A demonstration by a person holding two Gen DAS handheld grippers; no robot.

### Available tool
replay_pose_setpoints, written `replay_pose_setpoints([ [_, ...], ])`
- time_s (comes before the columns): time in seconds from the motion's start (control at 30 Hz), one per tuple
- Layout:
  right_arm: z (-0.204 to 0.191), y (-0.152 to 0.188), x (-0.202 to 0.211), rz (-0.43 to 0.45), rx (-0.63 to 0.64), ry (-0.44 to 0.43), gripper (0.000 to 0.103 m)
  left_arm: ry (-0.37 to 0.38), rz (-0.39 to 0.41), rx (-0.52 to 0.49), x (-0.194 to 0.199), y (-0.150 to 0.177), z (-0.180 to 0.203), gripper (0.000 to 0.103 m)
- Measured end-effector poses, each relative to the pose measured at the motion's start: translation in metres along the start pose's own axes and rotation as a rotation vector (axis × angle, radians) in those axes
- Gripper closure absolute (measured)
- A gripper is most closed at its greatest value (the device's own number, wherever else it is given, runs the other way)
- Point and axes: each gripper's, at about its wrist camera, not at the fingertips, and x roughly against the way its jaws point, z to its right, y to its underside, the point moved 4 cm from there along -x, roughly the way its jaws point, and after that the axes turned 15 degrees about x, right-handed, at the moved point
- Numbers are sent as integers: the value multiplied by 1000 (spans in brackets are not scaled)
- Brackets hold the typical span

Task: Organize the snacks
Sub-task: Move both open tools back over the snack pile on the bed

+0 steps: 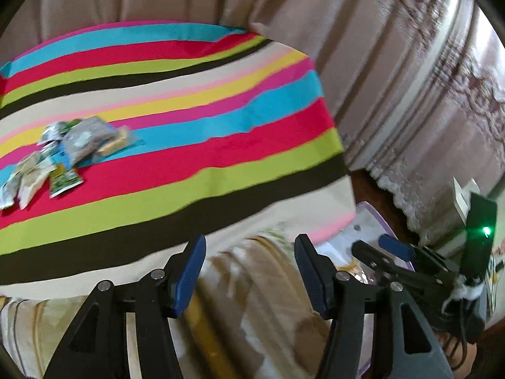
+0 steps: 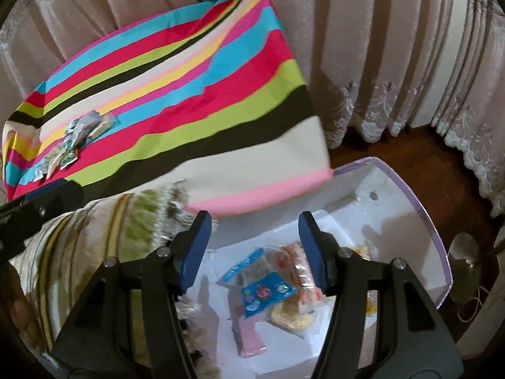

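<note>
A pile of small snack packets (image 1: 63,151) lies on the striped cloth (image 1: 189,145) at the left; it also shows in the right wrist view (image 2: 72,142). A white box with a lilac rim (image 2: 423,208) stands on the floor by the table and holds several snack packets (image 2: 271,287). My right gripper (image 2: 252,246) is open and empty above the box. My left gripper (image 1: 249,271) is open and empty over the table's near edge. The right gripper shows in the left wrist view (image 1: 388,252), over the box (image 1: 375,218).
Beige pleated curtains (image 2: 363,47) hang behind the table, lace hems reaching the dark wood floor (image 2: 426,158). A fringed striped under-cloth (image 2: 110,237) hangs off the near table edge. A metal stand base (image 2: 467,252) sits right of the box.
</note>
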Motion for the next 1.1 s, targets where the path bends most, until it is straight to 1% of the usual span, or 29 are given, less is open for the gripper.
replay_pose_setpoints([
  [0.23, -40, -22, -6, 12, 70, -49, 42, -58, 62, 142, 14, -25, -62, 44],
  [0.43, -75, -42, -13, 27, 102, -110, 41, -149, 149, 259, 31, -50, -129, 44],
  [0.53, -88, -54, -18, 33, 104, -143, 34, -199, 185, 324, 40, -61, -167, 44],
  [0.6, -98, -63, -22, 35, 106, -166, 33, -237, 207, 357, 45, -68, -191, 44],
  [0.7, -110, -73, -28, 32, 104, -193, 30, -276, 236, 411, 52, -77, -225, 44],
  [0.8, -123, -85, -33, 35, 108, -213, 30, -305, 260, 439, 58, -86, -250, 44],
  [0.9, -138, -97, -42, 32, 135, -220, 29, -331, 267, 461, 59, -95, -270, 44],
  [1.03, -156, -113, -54, 30, 165, -240, 25, -369, 258, 453, 55, -107, -289, 44],
  [1.1, -165, -122, -61, 29, 171, -252, 23, -379, 240, 454, 50, -112, -297, 44],
])
